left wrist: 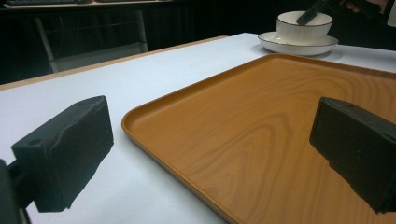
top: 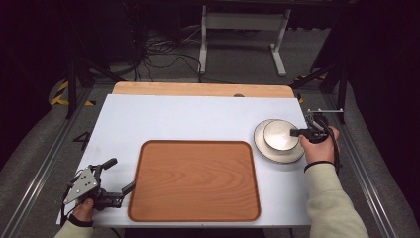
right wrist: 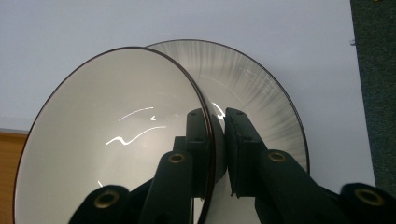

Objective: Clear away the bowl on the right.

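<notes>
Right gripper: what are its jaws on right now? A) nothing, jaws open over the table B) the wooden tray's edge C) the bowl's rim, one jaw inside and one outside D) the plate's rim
C: the right gripper is shut on the rim of the bowl, one jaw inside and one outside, with the bowl sitting on the plate.

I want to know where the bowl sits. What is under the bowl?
The bowl stands on a white plate on the table. The plate's rim shows all round; its middle is hidden under the bowl.
</notes>
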